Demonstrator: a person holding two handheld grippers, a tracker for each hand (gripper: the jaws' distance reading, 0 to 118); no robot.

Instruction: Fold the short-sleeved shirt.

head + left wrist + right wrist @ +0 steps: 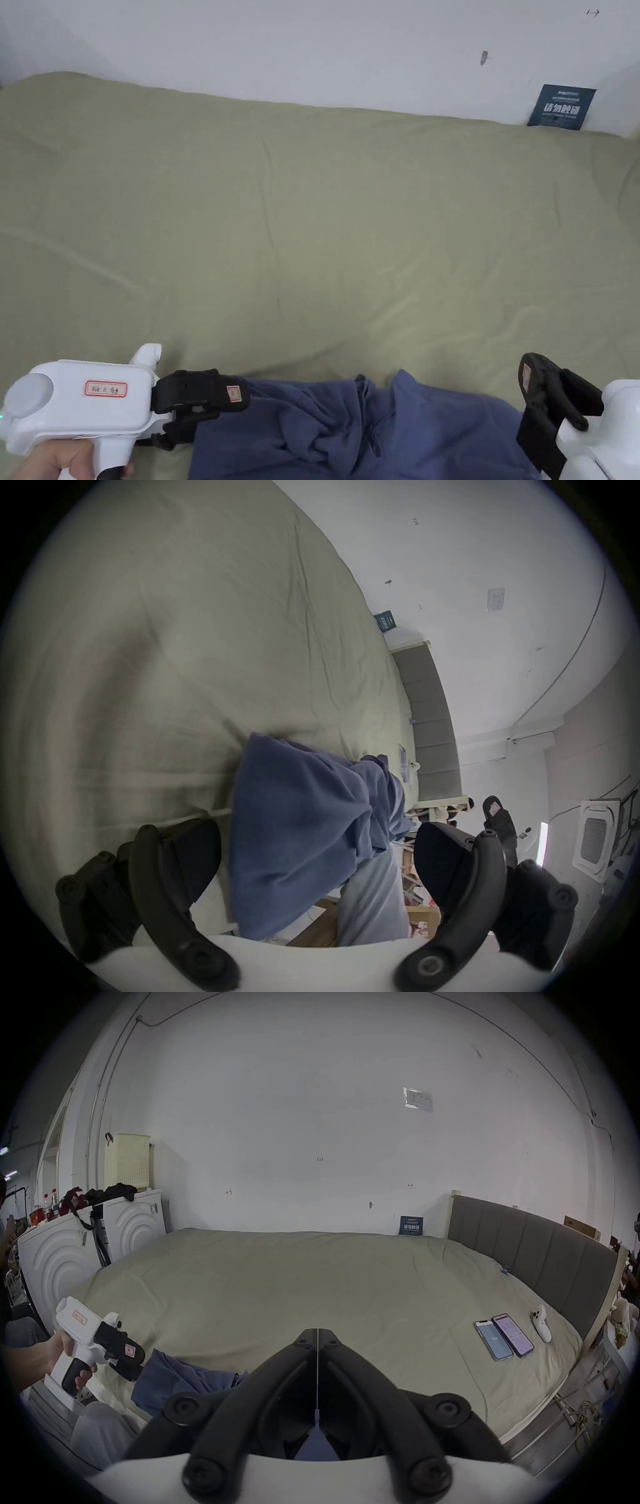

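Note:
A blue short-sleeved shirt lies crumpled on the near edge of the olive-sheeted bed. My left gripper, held by a hand, is at the shirt's left end. In the left gripper view its jaws stand wide apart around the bunched blue cloth without pressing it. My right gripper hovers at the shirt's right end. In the right gripper view its jaws are closed tip to tip with no cloth between the tips; the shirt lies below and to the left, beside the left gripper.
Two phones and a white controller lie on the bed's right side near the grey headboard. A blue sign leans on the white wall. White units stand left of the bed. The sheet beyond the shirt is bare.

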